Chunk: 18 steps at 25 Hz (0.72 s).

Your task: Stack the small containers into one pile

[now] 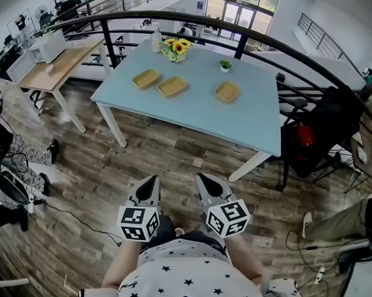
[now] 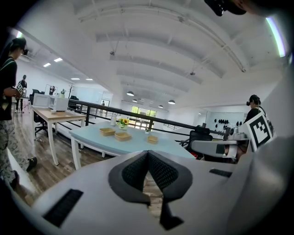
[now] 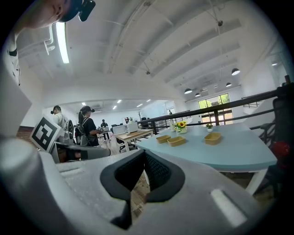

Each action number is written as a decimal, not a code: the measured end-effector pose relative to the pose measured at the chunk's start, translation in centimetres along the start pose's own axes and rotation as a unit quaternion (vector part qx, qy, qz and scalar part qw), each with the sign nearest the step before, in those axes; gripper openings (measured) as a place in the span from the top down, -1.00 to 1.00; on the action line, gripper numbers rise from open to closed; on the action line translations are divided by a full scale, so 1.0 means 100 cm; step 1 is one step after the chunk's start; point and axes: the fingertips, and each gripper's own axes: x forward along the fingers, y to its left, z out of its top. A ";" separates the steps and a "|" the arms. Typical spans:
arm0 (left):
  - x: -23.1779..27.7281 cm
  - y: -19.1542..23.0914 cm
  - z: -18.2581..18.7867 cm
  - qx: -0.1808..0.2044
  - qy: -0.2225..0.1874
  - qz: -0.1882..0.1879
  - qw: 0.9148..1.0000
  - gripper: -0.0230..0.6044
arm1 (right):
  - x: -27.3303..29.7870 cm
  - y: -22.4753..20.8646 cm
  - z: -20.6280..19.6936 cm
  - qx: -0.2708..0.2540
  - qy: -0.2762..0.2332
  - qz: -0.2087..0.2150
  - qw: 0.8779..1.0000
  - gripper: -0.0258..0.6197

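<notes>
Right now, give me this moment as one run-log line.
stage: not begun | left claw: shut, empty | right claw: shut, empty | left container, middle container, right container: unstacked on table

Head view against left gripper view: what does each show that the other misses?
Only the head view: the left hand-held gripper and right hand-held gripper seen from above, plus the person's star-print shirt. Only the left gripper view: the ceiling lights, and the left jaws seen head-on, pressed together on nothing. Both: the blue table, three separate small containers, the sunflowers and the railing.
</notes>
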 end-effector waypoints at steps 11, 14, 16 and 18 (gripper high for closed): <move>0.039 0.027 0.020 -0.004 -0.008 0.005 1.000 0.92 | 0.046 -0.019 0.014 -0.002 0.001 0.002 1.000 0.91; 0.054 0.042 0.026 -0.004 -0.006 0.006 1.000 0.92 | 0.067 -0.024 0.019 -0.002 0.001 0.002 1.000 0.91; 0.065 0.055 0.030 -0.005 -0.003 0.007 1.000 0.92 | 0.084 -0.028 0.023 -0.002 0.002 0.002 1.000 0.90; 0.076 0.069 0.035 -0.006 -0.001 0.007 1.000 0.92 | 0.101 -0.031 0.027 -0.002 0.003 0.001 1.000 0.91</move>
